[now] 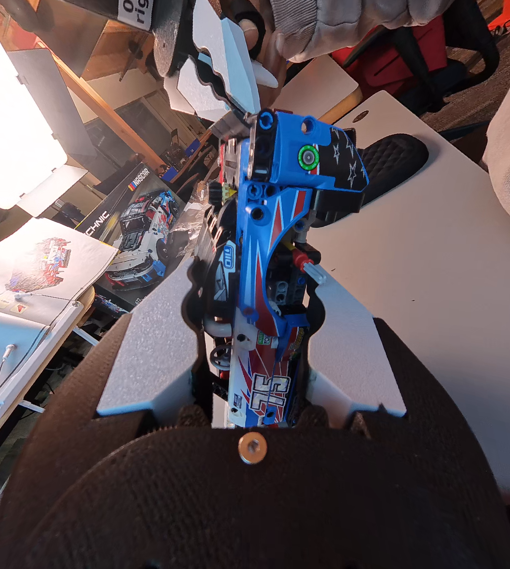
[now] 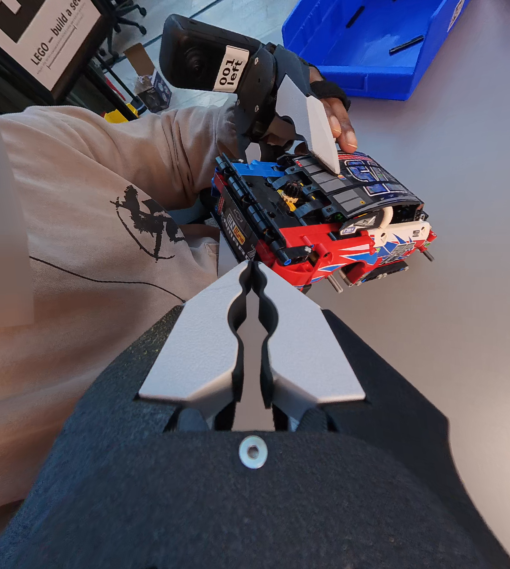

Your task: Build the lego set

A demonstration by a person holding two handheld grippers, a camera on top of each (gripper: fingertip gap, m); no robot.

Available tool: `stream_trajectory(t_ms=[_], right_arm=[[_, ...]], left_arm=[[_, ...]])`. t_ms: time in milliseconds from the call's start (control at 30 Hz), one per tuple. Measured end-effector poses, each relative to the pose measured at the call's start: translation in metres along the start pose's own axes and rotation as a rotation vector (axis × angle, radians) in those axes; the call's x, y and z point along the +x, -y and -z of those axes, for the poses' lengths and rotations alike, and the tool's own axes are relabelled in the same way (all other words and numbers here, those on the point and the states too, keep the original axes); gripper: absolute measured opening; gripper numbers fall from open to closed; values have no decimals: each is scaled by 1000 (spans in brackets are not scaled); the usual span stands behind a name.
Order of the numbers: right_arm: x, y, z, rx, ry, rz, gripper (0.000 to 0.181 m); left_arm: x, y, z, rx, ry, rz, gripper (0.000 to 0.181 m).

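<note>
The lego car (image 1: 266,277) is a race car with blue, red and white panels. My left gripper (image 1: 255,283) is shut on it across roof and underside, holding it above the white table (image 1: 432,323). In the right wrist view the car (image 2: 318,221) shows its red side, black rear and bare axles, with the left gripper's finger (image 2: 321,135) on its roof. My right gripper (image 2: 252,266) is shut and looks empty, its tips at the car's red rear corner. It also shows in the left wrist view (image 1: 232,92), at the car's far end.
An open instruction booklet (image 1: 32,271) on a stand and the set's box (image 1: 143,240) sit left of the table, under a bright lamp (image 1: 10,123). A black pad (image 1: 395,160) lies on the table. A blue bin (image 2: 370,49) holds black pieces. A person's sleeve (image 2: 109,184) is close. Some 9 centimeters of space lies between my two pairs of fingers.
</note>
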State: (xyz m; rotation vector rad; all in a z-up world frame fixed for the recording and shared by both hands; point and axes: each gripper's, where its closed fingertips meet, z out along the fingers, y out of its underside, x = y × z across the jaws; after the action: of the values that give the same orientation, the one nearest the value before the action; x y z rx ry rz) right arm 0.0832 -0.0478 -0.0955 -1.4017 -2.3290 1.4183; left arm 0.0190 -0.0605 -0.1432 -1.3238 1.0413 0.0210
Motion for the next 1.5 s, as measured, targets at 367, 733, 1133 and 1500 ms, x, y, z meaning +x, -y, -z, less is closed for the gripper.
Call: stream_trajectory(t_ms=[367,733,1133,1500], right_arm=[[7,1,1,40,-108,-1,0],[14,6,2,102,-252,-22,0],[29,10,7,184,-641,163,0],[30,16,8,411,-820,263,8]], left_arm=[[-2,-1,0,-4,14,9,67],[-5,-2,2,-13,37,23,68],[-10,-6,3,-39,77,32,67],[-14,-7,5,-45,100,41,67]])
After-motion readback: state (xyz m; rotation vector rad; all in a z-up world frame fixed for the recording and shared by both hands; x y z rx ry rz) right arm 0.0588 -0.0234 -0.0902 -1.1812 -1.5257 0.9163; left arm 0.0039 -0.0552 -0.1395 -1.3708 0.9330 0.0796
